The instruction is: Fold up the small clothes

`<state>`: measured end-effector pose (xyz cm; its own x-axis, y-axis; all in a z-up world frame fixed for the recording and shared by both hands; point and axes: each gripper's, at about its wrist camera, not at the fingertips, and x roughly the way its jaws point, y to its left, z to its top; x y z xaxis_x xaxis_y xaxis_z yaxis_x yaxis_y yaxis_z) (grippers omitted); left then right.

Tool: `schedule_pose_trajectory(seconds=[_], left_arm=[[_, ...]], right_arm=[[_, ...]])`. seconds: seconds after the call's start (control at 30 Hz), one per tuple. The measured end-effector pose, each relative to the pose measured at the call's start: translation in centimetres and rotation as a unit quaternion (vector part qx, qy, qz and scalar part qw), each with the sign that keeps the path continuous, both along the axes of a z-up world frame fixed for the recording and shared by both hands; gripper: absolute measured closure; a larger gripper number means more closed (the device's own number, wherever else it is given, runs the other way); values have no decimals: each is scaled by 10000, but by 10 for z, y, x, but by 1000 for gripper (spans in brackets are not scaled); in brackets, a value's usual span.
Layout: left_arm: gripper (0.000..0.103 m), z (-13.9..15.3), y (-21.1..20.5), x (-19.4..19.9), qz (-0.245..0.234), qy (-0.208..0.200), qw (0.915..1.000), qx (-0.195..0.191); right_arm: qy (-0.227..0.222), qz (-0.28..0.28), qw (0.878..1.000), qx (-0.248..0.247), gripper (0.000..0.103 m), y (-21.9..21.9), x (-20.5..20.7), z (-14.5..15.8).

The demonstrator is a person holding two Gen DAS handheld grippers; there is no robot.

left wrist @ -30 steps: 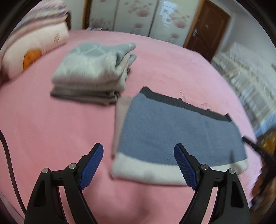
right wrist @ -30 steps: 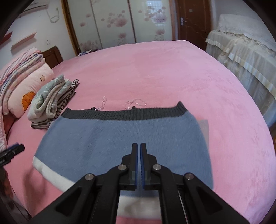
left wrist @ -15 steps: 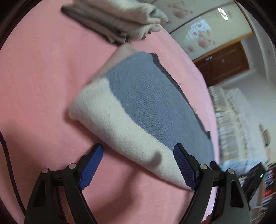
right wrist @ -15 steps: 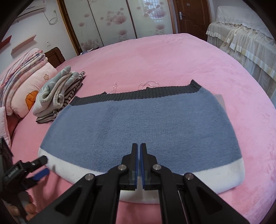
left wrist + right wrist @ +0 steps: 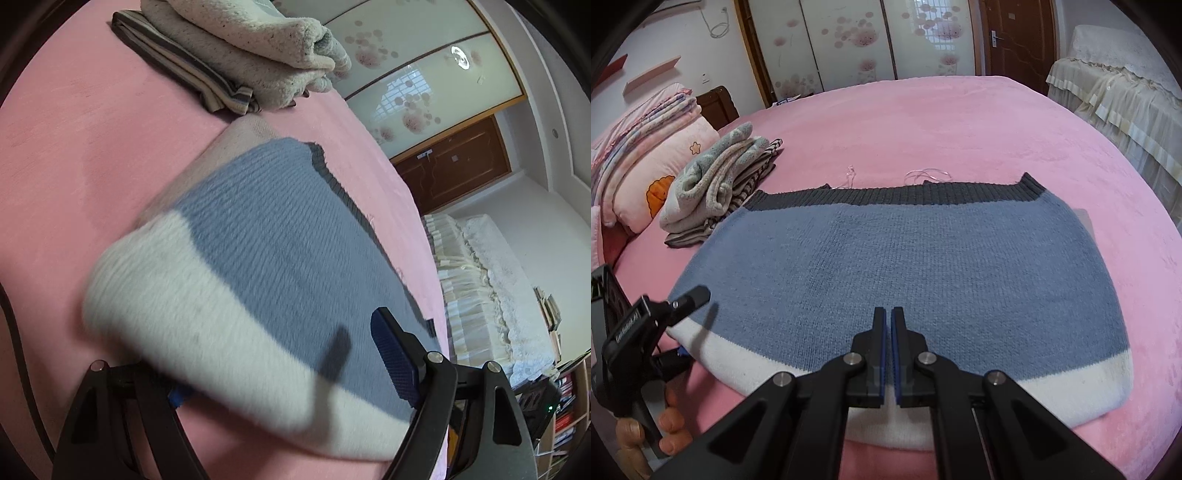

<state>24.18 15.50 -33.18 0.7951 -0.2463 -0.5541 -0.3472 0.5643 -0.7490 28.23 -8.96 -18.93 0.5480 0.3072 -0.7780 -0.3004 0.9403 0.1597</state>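
Note:
A blue knit sweater (image 5: 905,266) with a dark grey ribbed edge and a white hem (image 5: 207,317) lies flat on the pink bed (image 5: 960,122). My left gripper (image 5: 280,354) is open at the hem's left corner. One finger (image 5: 395,354) is above the knit; the other is mostly hidden under the white edge. In the right wrist view the left gripper (image 5: 685,325) straddles that corner, held by a hand (image 5: 665,424). My right gripper (image 5: 888,314) is shut with nothing between its fingers, over the sweater's lower middle.
A stack of folded clothes (image 5: 716,188) (image 5: 258,55) sits left of the sweater, with pillows (image 5: 646,158) behind it. Thin clear loops (image 5: 927,173) lie just past the grey edge. A second bed with a cream cover (image 5: 1126,92) stands to the right.
The left gripper has dropped and rolled, moving in on the white hem corner until the edge sits between its fingers. The right gripper has come a little closer over the sweater, still shut.

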Motion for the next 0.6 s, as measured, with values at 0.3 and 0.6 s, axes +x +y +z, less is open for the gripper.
schedule_pose_trajectory(seconds=[0.3,0.6], left_arm=[[38,-2,14,13,143,-226,9995,-195],[80,14,10,17,10,-253,9992,309]], right_arm=[[-144,183,9997,-46,101,32,35,4],[14,219,9998,24,101,64,63,-12]])
